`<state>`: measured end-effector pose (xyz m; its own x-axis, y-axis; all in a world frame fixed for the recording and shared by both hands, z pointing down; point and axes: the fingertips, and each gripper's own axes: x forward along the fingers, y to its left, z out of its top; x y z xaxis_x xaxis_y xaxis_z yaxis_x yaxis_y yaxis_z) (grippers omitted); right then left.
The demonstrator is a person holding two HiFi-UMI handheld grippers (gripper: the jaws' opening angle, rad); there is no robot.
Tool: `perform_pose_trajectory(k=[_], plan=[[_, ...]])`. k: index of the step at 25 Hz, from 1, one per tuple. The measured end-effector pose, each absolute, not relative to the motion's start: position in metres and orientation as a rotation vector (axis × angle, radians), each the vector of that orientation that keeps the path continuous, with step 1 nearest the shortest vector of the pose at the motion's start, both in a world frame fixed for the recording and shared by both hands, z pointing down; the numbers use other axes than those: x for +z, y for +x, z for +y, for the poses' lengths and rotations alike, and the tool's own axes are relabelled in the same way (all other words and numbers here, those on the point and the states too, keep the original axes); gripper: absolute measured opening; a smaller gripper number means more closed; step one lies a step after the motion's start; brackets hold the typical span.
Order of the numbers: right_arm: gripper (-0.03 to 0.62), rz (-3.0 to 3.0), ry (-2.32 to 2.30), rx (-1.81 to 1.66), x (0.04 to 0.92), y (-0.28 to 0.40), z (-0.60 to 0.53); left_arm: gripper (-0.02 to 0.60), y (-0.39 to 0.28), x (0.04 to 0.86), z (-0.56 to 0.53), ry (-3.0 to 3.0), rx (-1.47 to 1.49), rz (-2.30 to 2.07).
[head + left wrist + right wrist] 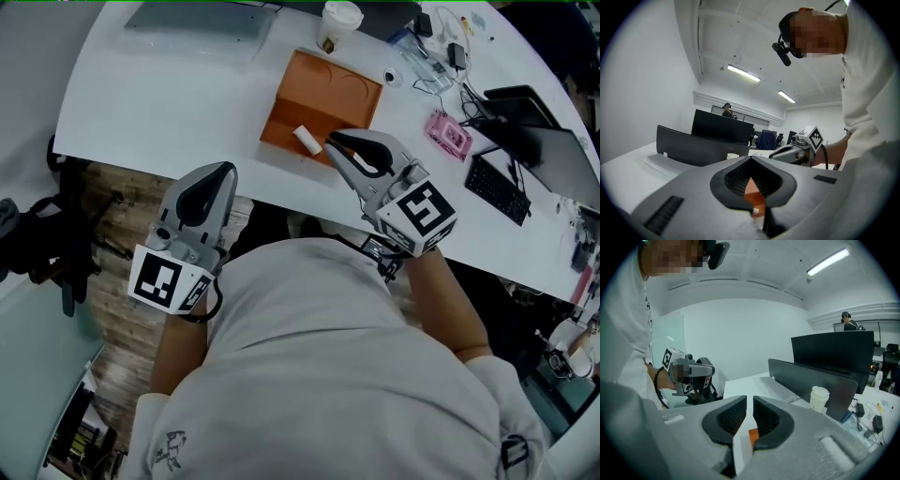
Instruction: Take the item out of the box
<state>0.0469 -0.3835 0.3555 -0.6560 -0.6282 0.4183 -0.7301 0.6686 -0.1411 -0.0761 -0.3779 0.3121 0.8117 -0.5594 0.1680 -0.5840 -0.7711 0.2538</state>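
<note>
An orange open box (323, 94) lies on the white table (169, 94) near its front edge. A small white item (307, 139) lies at the box's near side; whether it rests inside or on the wall I cannot tell. My right gripper (331, 142) points at it from the right, its tips just beside the item. In the right gripper view the right gripper (749, 401) shows a narrow gap with nothing between the pads. My left gripper (225, 168) hangs off the table's front edge, left of the box, tips together and empty. In the left gripper view the box (753, 192) shows through the shut jaws.
A paper cup (337, 21) stands behind the box. A grey flat panel (202, 14) lies at the back left. A pink object (448, 133), cables and a black keyboard (497, 187) crowd the right side. A dark monitor (832, 350) stands beyond the cup.
</note>
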Motion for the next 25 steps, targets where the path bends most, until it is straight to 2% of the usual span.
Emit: perform_pose_trajectory(k=[13,25], plan=[[0.126,-2.359,1.024,0.644,0.454,0.038,-0.425,-0.003,-0.073,0.377,-0.423,2.662,0.224,-0.729],[0.147,-2.155,0.928,0.871,0.582,0.047,-0.421,-0.003,-0.062,0.465,-0.428,2.613,0.342,-0.613]])
